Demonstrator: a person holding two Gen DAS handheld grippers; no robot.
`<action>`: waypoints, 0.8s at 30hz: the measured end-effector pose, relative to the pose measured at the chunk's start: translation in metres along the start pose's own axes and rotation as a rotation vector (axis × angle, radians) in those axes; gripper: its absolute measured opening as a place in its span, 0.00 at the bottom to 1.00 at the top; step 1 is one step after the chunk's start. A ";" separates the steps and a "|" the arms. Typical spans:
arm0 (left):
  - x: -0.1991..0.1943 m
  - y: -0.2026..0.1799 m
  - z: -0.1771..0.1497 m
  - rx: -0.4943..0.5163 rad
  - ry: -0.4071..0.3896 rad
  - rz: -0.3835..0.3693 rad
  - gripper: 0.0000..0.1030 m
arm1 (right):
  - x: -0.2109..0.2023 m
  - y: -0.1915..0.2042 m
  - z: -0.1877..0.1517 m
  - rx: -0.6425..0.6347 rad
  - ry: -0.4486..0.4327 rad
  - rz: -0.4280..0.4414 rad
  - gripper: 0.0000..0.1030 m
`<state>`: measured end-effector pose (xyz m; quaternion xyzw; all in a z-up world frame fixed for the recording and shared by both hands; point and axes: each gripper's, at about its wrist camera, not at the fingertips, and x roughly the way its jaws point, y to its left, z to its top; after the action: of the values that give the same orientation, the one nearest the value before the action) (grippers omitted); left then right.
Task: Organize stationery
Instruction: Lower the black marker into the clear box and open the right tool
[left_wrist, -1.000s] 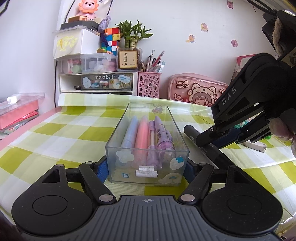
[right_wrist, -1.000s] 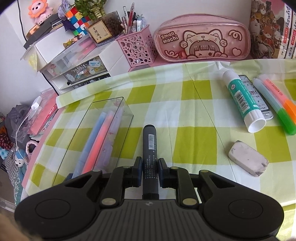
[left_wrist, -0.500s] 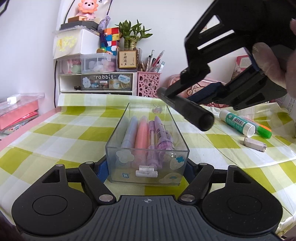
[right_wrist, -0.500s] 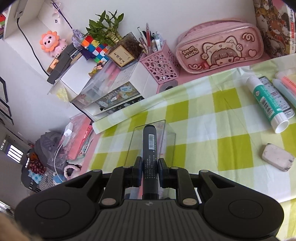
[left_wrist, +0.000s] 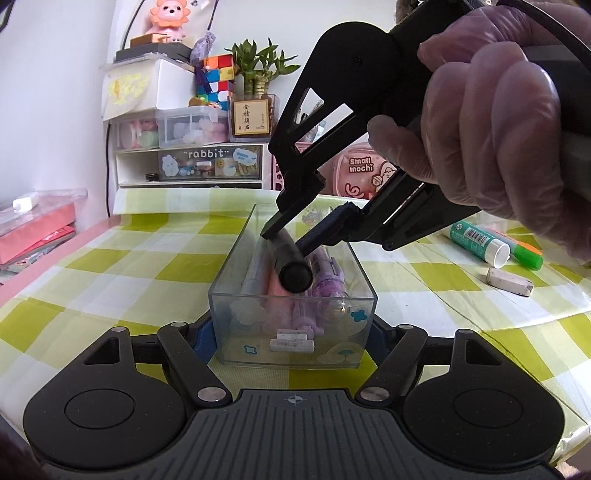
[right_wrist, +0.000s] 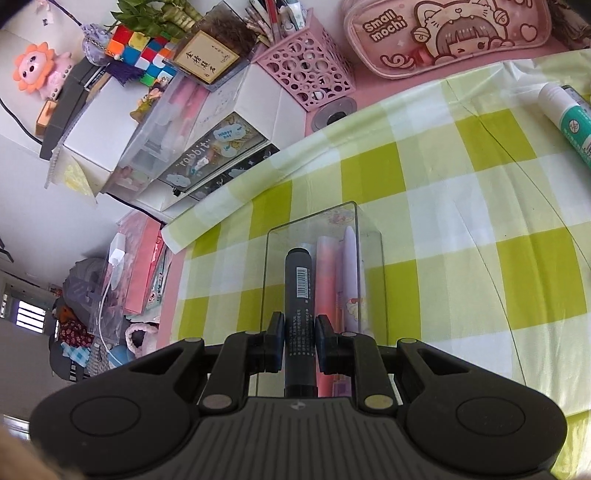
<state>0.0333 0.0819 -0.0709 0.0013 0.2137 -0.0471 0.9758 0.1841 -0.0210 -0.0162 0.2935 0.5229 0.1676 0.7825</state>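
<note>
A clear plastic box (left_wrist: 364, 269) stands on the green checked cloth, and my left gripper (left_wrist: 291, 339) is shut on its near end, one blue pad on each side wall. Several pens (left_wrist: 325, 273), blue-grey, pink and purple, lie lengthwise inside. My right gripper (left_wrist: 290, 240), held by a gloved hand (left_wrist: 498, 129), is shut on a black marker (left_wrist: 291, 262) and holds it tilted just above the pens, within the box's outline. In the right wrist view the black marker (right_wrist: 300, 295) points along the box (right_wrist: 369, 236), gripped by my right gripper (right_wrist: 300, 343).
Right of the box lie a glue stick (left_wrist: 480, 240), a green and orange highlighter (left_wrist: 528, 254) and a grey eraser (left_wrist: 509, 282). At the back stand a drawer unit (left_wrist: 188, 162), a pink pen holder (right_wrist: 306, 70) and a pink pencil case (right_wrist: 443, 33).
My right gripper has carried the black marker from the table right of the box, up and leftward, to just over the pens in the box. The left gripper and box have stayed put.
</note>
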 end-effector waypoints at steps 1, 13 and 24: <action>0.000 -0.001 0.000 0.003 0.001 0.001 0.72 | 0.001 -0.002 0.000 0.001 0.007 0.010 0.20; -0.003 0.001 -0.001 0.010 0.006 -0.001 0.72 | -0.039 -0.006 -0.007 -0.164 -0.104 0.046 0.28; -0.009 -0.003 0.000 0.000 0.023 0.022 0.71 | -0.090 -0.056 -0.032 -0.366 -0.315 -0.082 0.45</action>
<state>0.0250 0.0799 -0.0674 0.0040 0.2250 -0.0363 0.9737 0.1168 -0.1063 0.0040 0.1478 0.3668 0.1798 0.9007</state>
